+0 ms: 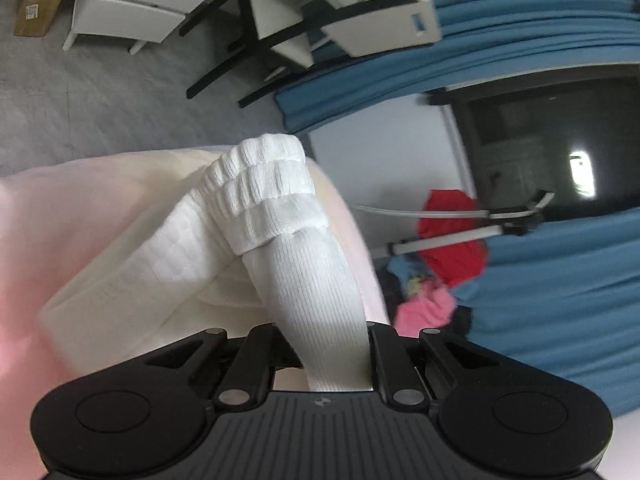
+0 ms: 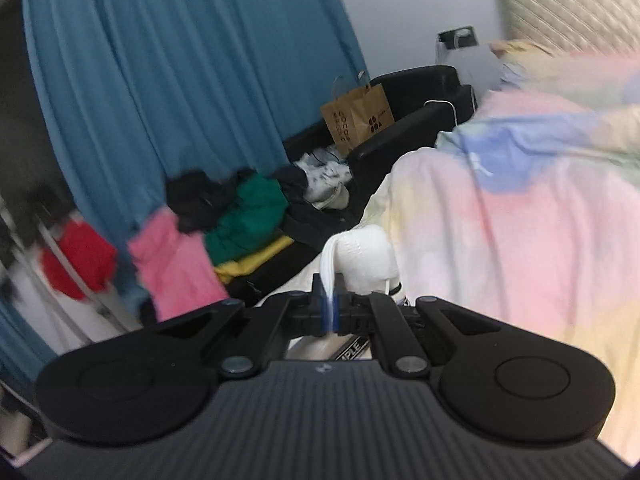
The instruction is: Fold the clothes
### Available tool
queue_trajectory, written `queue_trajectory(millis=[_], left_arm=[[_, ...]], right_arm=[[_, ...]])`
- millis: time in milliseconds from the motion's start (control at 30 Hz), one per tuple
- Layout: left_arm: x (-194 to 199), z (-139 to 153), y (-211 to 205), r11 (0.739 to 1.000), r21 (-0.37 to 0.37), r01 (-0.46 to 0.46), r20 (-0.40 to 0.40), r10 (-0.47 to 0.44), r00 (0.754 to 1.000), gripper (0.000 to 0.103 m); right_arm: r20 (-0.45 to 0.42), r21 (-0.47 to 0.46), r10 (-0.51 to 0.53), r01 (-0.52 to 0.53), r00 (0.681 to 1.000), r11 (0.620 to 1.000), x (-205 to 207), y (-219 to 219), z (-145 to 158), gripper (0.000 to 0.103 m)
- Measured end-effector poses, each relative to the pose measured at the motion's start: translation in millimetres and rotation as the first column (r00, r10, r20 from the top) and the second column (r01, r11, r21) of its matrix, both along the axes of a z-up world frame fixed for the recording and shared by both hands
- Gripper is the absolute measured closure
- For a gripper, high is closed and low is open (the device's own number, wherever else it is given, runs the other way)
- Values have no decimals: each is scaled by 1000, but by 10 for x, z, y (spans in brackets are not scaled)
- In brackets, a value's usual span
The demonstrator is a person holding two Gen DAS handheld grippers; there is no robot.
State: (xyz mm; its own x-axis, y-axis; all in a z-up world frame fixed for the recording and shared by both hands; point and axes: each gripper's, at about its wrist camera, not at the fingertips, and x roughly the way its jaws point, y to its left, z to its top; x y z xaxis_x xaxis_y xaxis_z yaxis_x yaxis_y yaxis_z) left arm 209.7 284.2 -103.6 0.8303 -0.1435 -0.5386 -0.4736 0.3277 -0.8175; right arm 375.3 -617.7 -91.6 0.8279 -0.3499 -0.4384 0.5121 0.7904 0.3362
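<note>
The left tongs [image 1: 336, 356] pinch one end of the white sock [image 1: 276, 216], the right tongs [image 2: 330, 304] pinch its other end [image 2: 360, 256]; the sock hangs lifted over the pastel bed cover [image 2: 500, 248], probably so it can be laid straight for folding.

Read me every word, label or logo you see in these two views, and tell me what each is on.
"...MPLE": the end of a cut-off word on a white strip below the right claw.
Brown paper bag: dark printing and a logo, too blurred to read.
Cardboard box: a white label, too small to read.
</note>
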Motion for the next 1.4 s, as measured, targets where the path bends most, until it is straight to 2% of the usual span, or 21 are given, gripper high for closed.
queue_trajectory(millis=[100,200,333,367,400,433,467,500,533,567,667,700,800,933,1033,1167,1200,1267,1333,1400], left_arm=[[580,-199,15,999,53,11,-63,-8,998,91],[941,-393,-11,996,87,20,-115,-10,993,90],[1086,-435,-56,990,135,37,-153,-16,988,87],[1101,-415,-69,988,150,48,-153,-25,988,84],[1093,-374,-93,984,166,63,-145,-39,989,76],[1075,-324,-122,980,184,79,-135,-54,989,63],[1033,-260,-157,975,204,84,-123,-60,991,56],[983,-191,-193,971,225,85,-111,-61,992,44],[899,-135,-239,967,238,90,-94,-69,993,33],[802,-85,-289,964,248,95,-76,-79,994,30],[512,64,-439,954,277,112,-21,-110,994,23],[389,74,-496,957,266,117,-11,-118,993,20],[44,-18,-650,973,181,146,-15,-145,989,19],[-344,-237,-656,981,41,189,-87,-185,979,18],[-467,-433,-596,983,-36,178,-98,-181,979,16],[-457,-775,-486,982,-144,121,-106,-137,985,16],[-428,-811,-477,985,-142,100,-91,-113,989,17],[-361,-841,-468,992,-113,59,-52,-66,996,18],[-295,-872,-458,996,-86,18,-11,-19,1000,30],[-268,-869,-461,998,-21,-60,25,61,998,32]], right_arm=[[-65,-54,2,-6,998,999,569,122,-315,97],[-121,-72,-6,-3,993,997,875,166,-664,97],[-103,10,-13,14,995,1000,904,97,-926,93],[-94,36,-9,12,995,999,870,77,-947,88],[-85,61,-5,10,996,998,836,56,-967,80],[-69,84,-4,10,998,996,777,46,-967,76],[-42,103,-7,12,999,995,683,50,-937,65],[-16,116,-12,14,1000,993,578,62,-897,51],[7,119,-20,19,1000,993,456,89,-844,45],[25,118,-29,26,999,993,333,119,-793,35],[78,163,-46,33,996,986,-104,190,-673,32],[91,196,-48,29,995,980,-262,208,-654,32],[138,300,-89,44,986,953,-761,298,-694,32],[146,453,-137,56,980,889,-1257,451,-960,32],[104,519,-130,57,986,853,-1390,536,-1204,32],[66,611,-106,44,992,790,-1327,511,-1494,33],[65,625,-98,36,993,780,-1296,502,-1552,33],[90,623,-75,2,993,782,-1203,492,-1624,33],[125,584,-49,-34,991,811,-1072,493,-1645,33],[140,535,-29,-51,990,843,-889,457,-1634,32]])
